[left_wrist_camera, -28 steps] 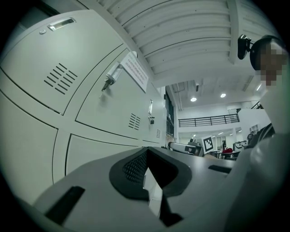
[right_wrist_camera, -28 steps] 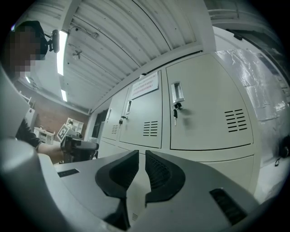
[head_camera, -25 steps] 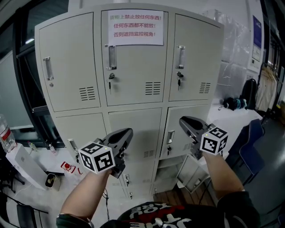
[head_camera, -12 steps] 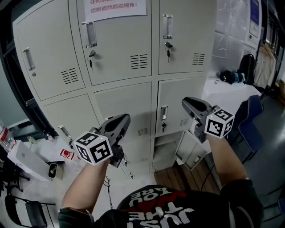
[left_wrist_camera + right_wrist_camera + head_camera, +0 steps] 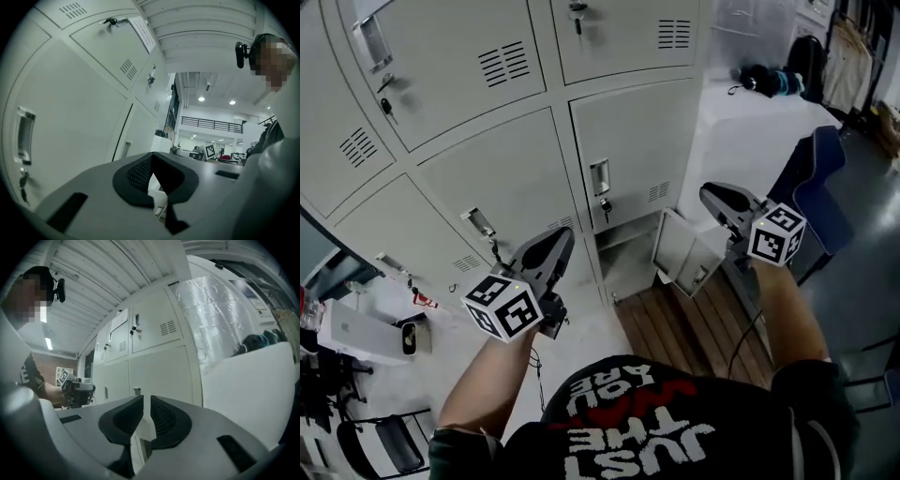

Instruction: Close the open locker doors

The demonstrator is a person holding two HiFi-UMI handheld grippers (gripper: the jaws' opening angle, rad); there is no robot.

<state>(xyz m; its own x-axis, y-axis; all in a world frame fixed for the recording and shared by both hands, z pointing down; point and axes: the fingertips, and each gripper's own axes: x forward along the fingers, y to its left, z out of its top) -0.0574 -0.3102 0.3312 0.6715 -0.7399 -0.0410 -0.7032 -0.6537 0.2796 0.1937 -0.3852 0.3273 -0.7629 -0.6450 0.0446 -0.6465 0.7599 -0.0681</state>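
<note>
Left gripper (image 5: 560, 242): held low before the middle column of lockers. Its fingers are drawn together at the tips, and nothing is held between them.
Lockers (image 5: 502, 178): made of pale grey painted sheet metal with flat rectangular doors. Each door is fitted with a recessed handle, a lock and a small block of louvred slots. A key (image 5: 605, 204) is seen hanging from one lock.
Open door (image 5: 686, 255): found in the bottom row, right column. It is swung outward to the right of its compartment (image 5: 623, 258), and is thin, flat and smooth.
Step in hand: the approach to that door is judged to be the current step. The door is not yet touched.
Next move: the door is to be met near its free edge and pushed round until it lies flush. A broad, gentle push is called for, since thin metal may rebound.
Right gripper (image 5: 713, 195): held nearest the open door, above it in the head view. Its dark ribbed fingers are parted by a narrow slit, with nothing between.
Floor (image 5: 694, 323): laid with wooden planks.
</note>
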